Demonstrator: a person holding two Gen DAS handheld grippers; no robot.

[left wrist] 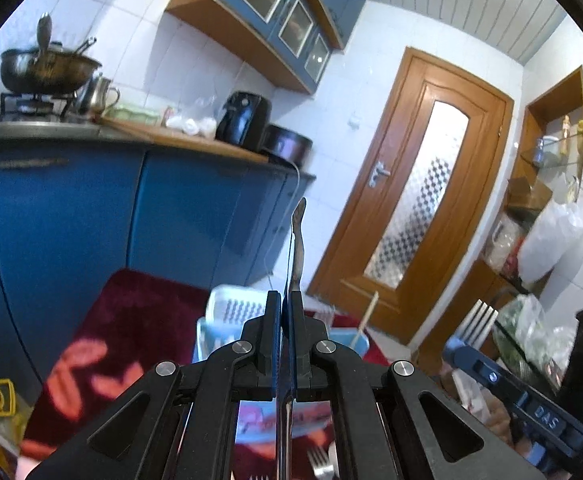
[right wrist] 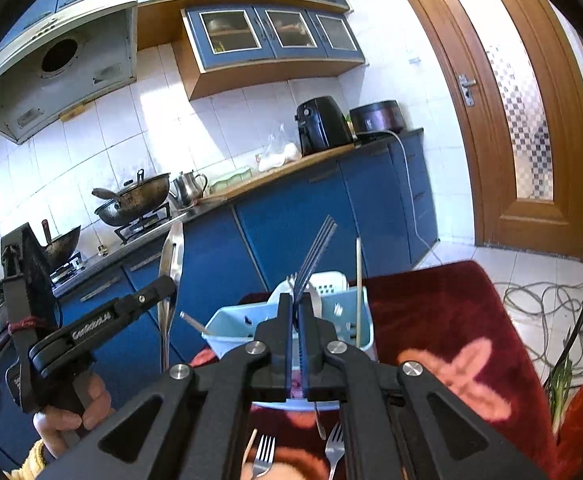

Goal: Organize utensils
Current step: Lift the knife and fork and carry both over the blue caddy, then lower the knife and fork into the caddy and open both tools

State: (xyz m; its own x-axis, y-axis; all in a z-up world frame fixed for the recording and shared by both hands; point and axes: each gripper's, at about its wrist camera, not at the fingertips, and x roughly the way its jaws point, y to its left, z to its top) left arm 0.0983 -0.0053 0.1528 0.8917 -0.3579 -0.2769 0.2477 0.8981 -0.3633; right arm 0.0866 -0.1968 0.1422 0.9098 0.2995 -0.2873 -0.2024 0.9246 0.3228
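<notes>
My left gripper is shut on a metal spoon, which stands edge-on above the fingers. From the right wrist view that gripper is at the left, the spoon upright in it. My right gripper is shut on a steel fork with its tines pointing up. It also shows at the right of the left wrist view, fork tines above it. A light blue utensil basket stands just beyond both grippers, a chopstick upright in it. Two forks lie below on the cloth.
A dark red patterned cloth covers the surface under the basket. Blue kitchen cabinets and a counter with woks, a kettle and a black air fryer run behind. A wooden door is right; cables lie on the floor.
</notes>
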